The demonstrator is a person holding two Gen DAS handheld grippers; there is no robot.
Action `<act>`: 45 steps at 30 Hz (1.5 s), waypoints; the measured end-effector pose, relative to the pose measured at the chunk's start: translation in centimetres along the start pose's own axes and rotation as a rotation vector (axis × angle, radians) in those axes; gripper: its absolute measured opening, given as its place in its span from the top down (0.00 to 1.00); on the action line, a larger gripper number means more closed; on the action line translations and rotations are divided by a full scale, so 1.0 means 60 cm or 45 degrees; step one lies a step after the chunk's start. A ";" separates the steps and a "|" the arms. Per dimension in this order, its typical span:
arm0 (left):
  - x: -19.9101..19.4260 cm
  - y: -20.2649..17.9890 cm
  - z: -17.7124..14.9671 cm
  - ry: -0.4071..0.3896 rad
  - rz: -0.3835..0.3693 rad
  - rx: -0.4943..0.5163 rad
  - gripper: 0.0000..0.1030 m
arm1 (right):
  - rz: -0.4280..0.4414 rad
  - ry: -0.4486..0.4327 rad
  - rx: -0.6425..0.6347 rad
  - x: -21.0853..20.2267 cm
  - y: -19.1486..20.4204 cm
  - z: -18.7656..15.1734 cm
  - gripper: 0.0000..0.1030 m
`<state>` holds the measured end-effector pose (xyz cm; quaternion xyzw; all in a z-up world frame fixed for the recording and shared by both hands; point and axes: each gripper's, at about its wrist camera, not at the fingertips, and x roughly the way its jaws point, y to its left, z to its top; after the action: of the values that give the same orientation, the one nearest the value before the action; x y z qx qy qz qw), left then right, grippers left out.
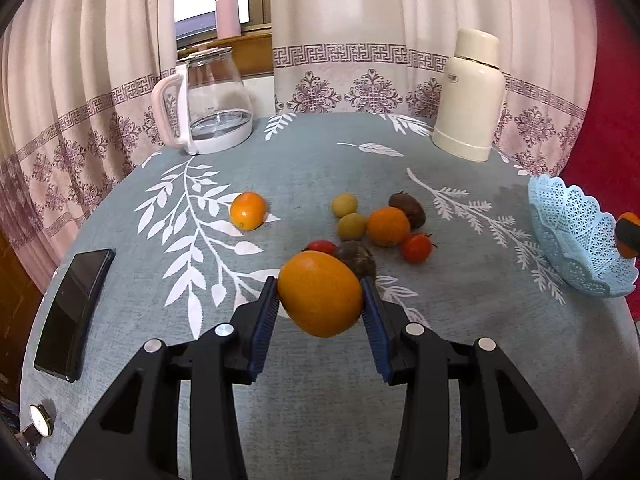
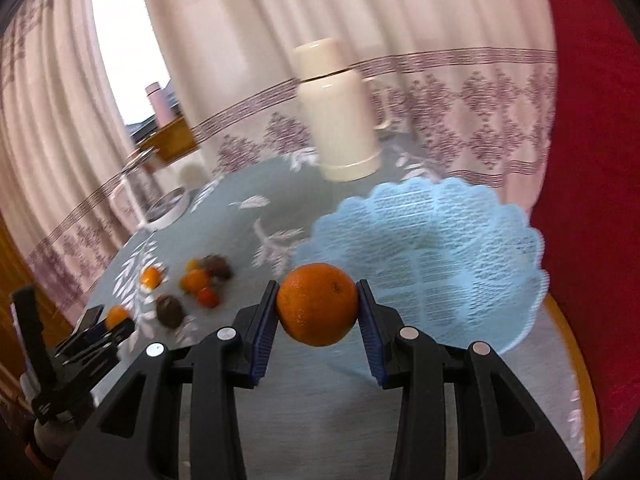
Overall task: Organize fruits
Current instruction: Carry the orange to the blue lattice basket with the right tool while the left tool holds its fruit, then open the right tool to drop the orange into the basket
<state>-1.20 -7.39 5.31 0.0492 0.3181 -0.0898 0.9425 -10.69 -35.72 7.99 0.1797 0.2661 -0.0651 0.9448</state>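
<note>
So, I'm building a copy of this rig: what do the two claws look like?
Both look the same. The left claw and right claw have matte black plastic bodies with triangular cut-outs, round silver pivot bolts, and flat fingers faced with ribbed blue pads. No cables, markings or sleeves show.

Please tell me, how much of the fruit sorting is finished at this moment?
Nothing looks done: the blue basket appears empty. In hand: the left tongs grip a smooth orange fruit, and the right tongs hold a second orange close to the basket. Left on the table: two oranges, two green fruits, two red tomatoes and two dark fruits.
</note>
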 end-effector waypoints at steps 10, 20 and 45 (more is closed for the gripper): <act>-0.009 -0.024 0.003 -0.006 -0.014 0.032 0.58 | -0.113 -0.035 0.067 -0.001 -0.067 0.017 0.62; -0.016 -0.039 0.005 -0.013 -0.023 0.053 0.58 | -0.231 0.005 0.048 0.029 -0.095 0.013 0.62; -0.024 -0.066 0.005 -0.016 -0.038 0.082 0.58 | -0.256 -0.015 0.121 0.014 -0.120 0.019 0.56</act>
<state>-2.93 -11.12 6.27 0.0742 0.3098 -0.1145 0.9409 -11.01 -42.87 6.24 0.1961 0.2738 -0.1732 0.9255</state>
